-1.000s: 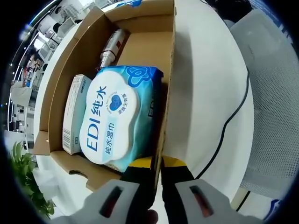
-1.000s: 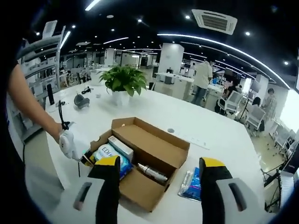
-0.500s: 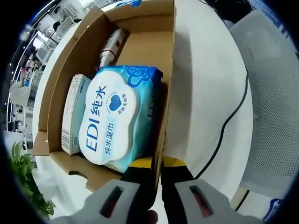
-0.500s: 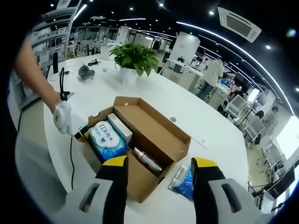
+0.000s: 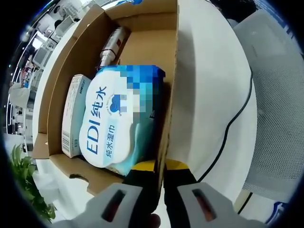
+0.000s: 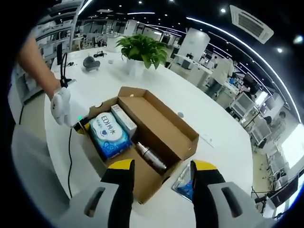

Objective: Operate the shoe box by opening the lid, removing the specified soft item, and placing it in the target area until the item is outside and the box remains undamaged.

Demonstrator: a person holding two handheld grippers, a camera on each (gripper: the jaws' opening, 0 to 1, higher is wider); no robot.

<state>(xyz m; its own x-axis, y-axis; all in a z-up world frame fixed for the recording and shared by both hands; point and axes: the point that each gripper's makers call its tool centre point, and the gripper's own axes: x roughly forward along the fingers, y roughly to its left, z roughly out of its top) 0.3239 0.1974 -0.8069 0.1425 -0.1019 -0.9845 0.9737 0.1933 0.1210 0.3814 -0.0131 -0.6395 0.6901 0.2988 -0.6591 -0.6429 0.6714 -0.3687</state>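
The brown shoe box (image 6: 164, 135) lies open on the white table, its lid folded back on the far side. Inside it are a blue-and-white wet-wipes pack (image 6: 109, 135) (image 5: 116, 121), a slim white carton (image 6: 122, 121) (image 5: 73, 116) and a metal bottle (image 6: 151, 158) (image 5: 111, 45). My left gripper (image 5: 159, 168) is shut on the box's near side wall (image 5: 168, 95), one yellow-tipped jaw inside and one outside. In the right gripper view the left gripper (image 6: 71, 114) shows white at the box's left corner. My right gripper (image 6: 162, 167) hovers open above the box's near edge, holding nothing.
A blue packet (image 6: 185, 183) lies on the table right of the box. A potted plant (image 6: 142, 47) stands behind the box. A black cable (image 5: 232, 123) (image 6: 70, 156) trails off the table edge. A mesh chair (image 5: 280, 109) stands beside the table.
The right gripper view has dropped and tilted toward the box, which looks nearer, and its jaws stand a little closer together. The left gripper's hold on the wall is unchanged.
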